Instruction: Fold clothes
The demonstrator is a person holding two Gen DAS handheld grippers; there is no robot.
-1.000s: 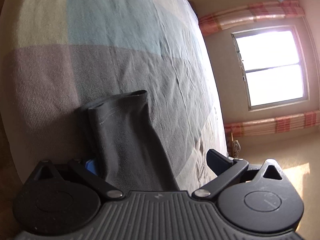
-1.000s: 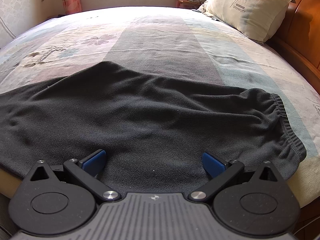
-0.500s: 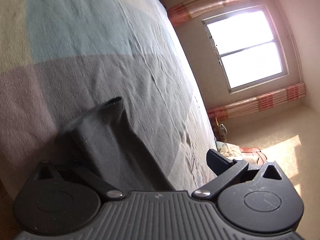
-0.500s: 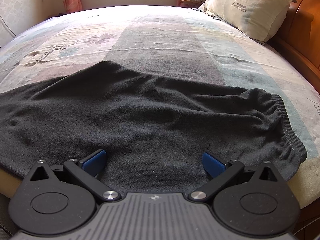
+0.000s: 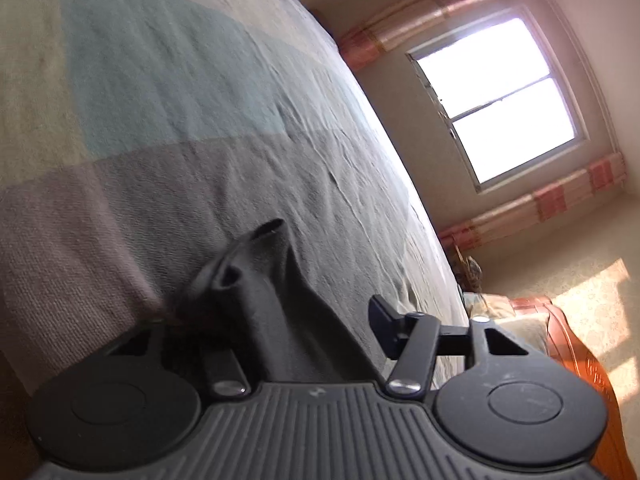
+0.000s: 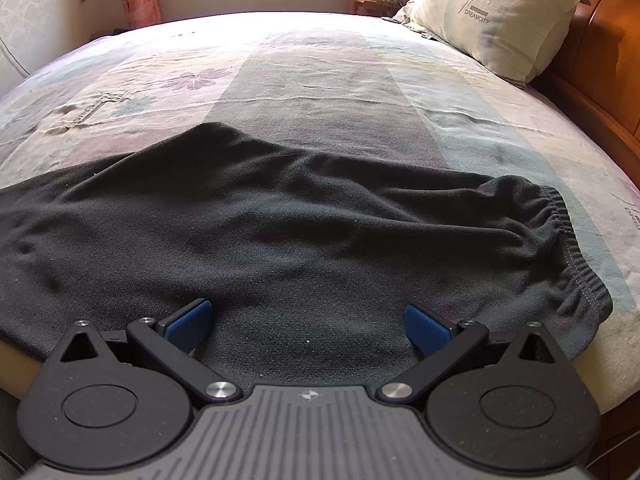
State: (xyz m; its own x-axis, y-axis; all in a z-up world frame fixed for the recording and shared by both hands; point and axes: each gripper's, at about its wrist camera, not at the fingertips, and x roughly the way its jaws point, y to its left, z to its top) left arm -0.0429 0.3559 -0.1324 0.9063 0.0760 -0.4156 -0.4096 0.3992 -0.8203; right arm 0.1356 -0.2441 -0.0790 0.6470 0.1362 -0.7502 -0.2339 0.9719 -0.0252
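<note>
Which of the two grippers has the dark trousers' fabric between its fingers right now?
The left gripper: its jaws are closing around the dark grey fabric trousers' leg end. The right gripper stands open above the trousers on the bed.

The left gripper (image 5: 296, 320), rolled sideways, is closing its jaws with dark cloth (image 5: 276, 312) between them, while the right gripper (image 6: 308, 320) points downward, jaws spread wide.

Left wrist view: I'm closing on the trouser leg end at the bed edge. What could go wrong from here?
The left gripper is closing with the bunched cuff between its jaws, but off to one side; it may catch one layer only or slip out. The black trousers hang over the bed edge, so a hard pull could drag them off. The right gripper is open above the cloth, pinning nothing.
</note>
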